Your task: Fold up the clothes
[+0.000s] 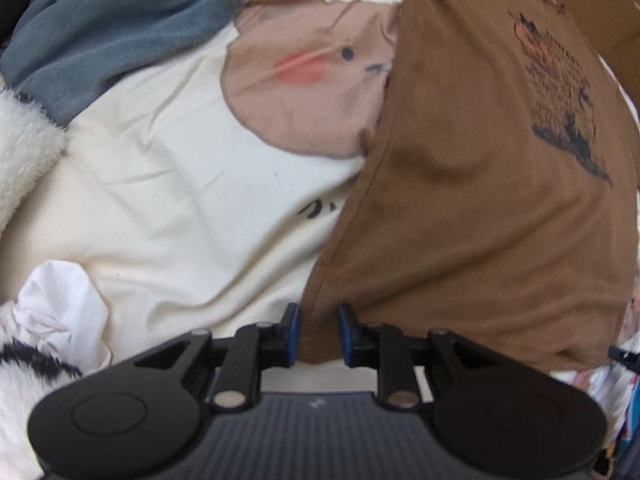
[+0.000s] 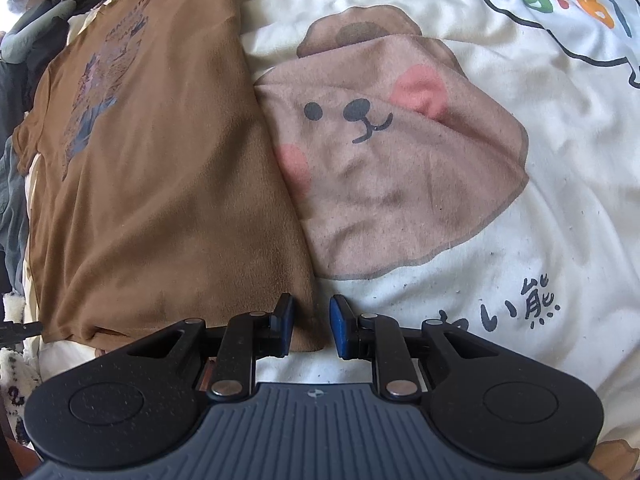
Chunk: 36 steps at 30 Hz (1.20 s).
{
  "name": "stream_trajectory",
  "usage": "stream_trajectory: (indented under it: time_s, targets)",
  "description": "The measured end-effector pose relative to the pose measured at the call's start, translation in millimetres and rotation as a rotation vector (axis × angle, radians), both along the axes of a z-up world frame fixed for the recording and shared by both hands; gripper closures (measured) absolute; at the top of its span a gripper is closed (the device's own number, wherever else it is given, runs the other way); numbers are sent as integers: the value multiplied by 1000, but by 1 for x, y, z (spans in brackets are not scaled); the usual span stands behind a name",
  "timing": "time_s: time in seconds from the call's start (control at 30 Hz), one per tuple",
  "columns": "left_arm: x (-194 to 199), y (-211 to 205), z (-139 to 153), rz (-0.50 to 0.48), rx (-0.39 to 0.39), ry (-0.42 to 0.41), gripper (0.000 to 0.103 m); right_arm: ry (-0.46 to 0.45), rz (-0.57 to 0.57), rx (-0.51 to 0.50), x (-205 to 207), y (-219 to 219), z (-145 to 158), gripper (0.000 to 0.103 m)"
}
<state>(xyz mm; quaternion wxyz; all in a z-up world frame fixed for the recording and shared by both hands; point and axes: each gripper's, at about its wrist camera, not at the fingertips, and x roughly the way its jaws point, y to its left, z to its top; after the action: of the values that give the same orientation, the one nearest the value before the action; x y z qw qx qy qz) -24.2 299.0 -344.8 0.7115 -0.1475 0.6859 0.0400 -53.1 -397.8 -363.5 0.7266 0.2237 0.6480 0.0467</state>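
Between the blue pads of the left gripper (image 1: 318, 334) lies the near hem corner of the brown T-shirt (image 1: 472, 200). The jaws stand apart with a clear gap, and the cloth sits in that gap without being pinched. The right gripper (image 2: 311, 332) matches it: its fingers are spread, and the shirt's other near corner lies between them and under the left-hand pad, not clamped.

Beyond the left gripper's fingertips, the shirt runs away up and to the right, lying fairly flat with its dark printed graphic (image 1: 560, 92) far out to the right. Left of those fingers is the cream bedcover (image 1: 168, 200) with a bear face printed on it. A crumpled white garment (image 1: 60, 300) lies near on the left, and a grey-blue garment (image 1: 112, 24) lies far off at the upper left.

Ahead of the right gripper, the shirt stretches away to the left of the fingers. The bedcover's bear face (image 2: 380, 152) is to the right of the shirt, just past its straight long edge.

Judging by this, the step in hand is taking hold of the bottom hem at both corners, ready for a lengthwise fold. The next move calls for both pairs of jaws to close on the hem only, without catching the bedcover beneath. Both corners then need to be lifted together and carried away from the fingers toward the collar end, with the hem kept taut and level.
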Motion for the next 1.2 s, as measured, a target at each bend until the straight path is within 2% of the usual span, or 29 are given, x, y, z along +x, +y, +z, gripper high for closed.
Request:
stream_trajectory:
  time_s: [0.07, 0.3, 0.33, 0.4, 0.57, 0.77, 0.87, 1.13, 1.2]
  targets:
    - [-1, -1, -2, -6, 18, 5, 81, 1, 0, -3, 0, 1, 0, 76]
    - [-4, -3, -8, -14, 10, 11, 78, 7, 4, -6, 5, 7, -2, 76]
    - [-5, -3, -9, -12, 6, 10, 81, 7, 4, -7, 5, 7, -2, 76]
    - [-6, -3, -9, -13, -4, 8, 93, 0, 5, -10, 5, 6, 0, 76]
    - [-7, -5, 7, -53, 21, 4, 95, -31, -30, 20, 1, -8, 11, 74]
    - [1, 6, 26, -55, 49, -26, 96, -33, -62, 20, -4, -21, 12, 74]
    - [8, 2, 32, -87, 82, -30, 96, -49, -79, 42, -4, -25, 12, 74]
    - [15, 7, 50, -122, 133, -38, 96, -63, -66, 98, -9, -26, 10, 74]
    - [21, 5, 43, -124, 139, -38, 96, -62, -52, 113, -9, -23, 8, 74]
